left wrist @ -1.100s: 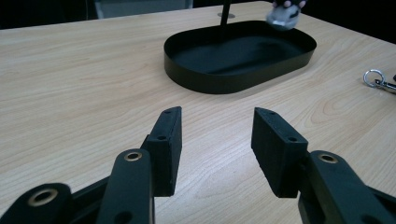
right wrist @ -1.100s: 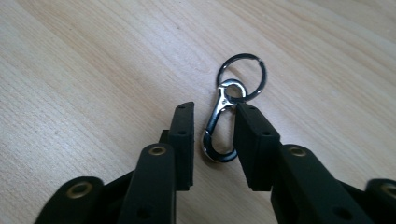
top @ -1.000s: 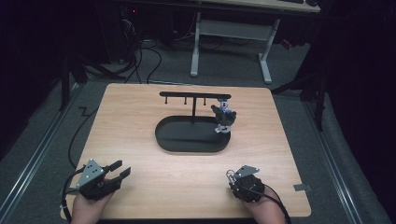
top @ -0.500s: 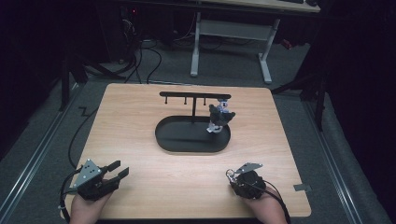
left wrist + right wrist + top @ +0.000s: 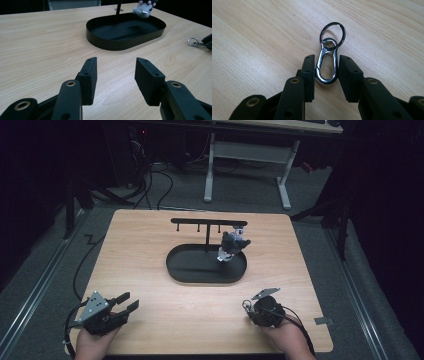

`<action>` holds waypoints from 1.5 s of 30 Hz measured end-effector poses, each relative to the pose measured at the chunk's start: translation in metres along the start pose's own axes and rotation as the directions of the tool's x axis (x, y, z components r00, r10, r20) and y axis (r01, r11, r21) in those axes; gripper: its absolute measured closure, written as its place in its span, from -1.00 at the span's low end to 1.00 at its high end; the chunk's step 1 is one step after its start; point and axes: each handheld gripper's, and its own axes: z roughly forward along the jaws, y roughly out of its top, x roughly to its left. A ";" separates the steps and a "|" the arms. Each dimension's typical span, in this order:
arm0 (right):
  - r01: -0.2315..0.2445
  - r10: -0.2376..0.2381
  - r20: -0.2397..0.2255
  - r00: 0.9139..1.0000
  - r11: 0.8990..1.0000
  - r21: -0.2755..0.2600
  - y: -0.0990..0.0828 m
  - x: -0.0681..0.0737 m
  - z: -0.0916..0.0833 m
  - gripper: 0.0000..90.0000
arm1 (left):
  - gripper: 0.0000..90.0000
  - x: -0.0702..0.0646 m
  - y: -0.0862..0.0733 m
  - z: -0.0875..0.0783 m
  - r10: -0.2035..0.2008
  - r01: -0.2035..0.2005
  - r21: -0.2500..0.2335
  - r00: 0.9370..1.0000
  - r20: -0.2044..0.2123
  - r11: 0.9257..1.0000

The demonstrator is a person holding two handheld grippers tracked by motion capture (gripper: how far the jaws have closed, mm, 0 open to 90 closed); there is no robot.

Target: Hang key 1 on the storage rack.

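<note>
A silver carabiner clip (image 5: pixel 326 65) with a key ring (image 5: pixel 332 33) lies flat on the wooden table. My right gripper (image 5: pixel 327 60) points down at it near the front right (image 5: pixel 252 310), its pads closed against the clip's two sides. At the front left, my left gripper (image 5: pixel 127 301) rests half open, with nothing between its fingers (image 5: pixel 116 62). A black oval tray (image 5: pixel 172 267) sits mid-table, its rim (image 5: pixel 112 46) ahead of the left jaws. From its hook rack (image 5: pixel 209 222) hangs a small dark and white toy figure (image 5: pixel 232 245).
In the left gripper view, the key ring (image 5: pixel 193 42) and the right gripper's tip (image 5: pixel 207 40) appear at the far right. A white desk frame (image 5: pixel 245 165) and cables stand on the floor beyond the table. Bare wood lies between the tray and both hands.
The right gripper has shifted slightly and tilted over the clip. The hanging toy figure has swung a little to the left. The left gripper has stayed put.
</note>
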 end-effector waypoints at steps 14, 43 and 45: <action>-0.020 0.020 -0.005 1.000 1.000 0.006 -0.004 -0.007 0.003 0.34 | 0.18 -0.003 -0.001 0.001 0.016 -0.016 -0.003 1.000 0.016 1.000; 0.043 -0.029 -0.112 0.993 0.990 0.131 0.033 -0.020 0.013 0.60 | 0.17 0.001 -0.002 -0.001 0.017 -0.017 -0.005 1.000 0.005 1.000; 0.048 -0.031 -0.117 0.993 0.989 0.143 0.034 -0.018 0.012 0.60 | 0.17 0.001 -0.002 -0.001 0.017 -0.016 -0.007 1.000 0.006 1.000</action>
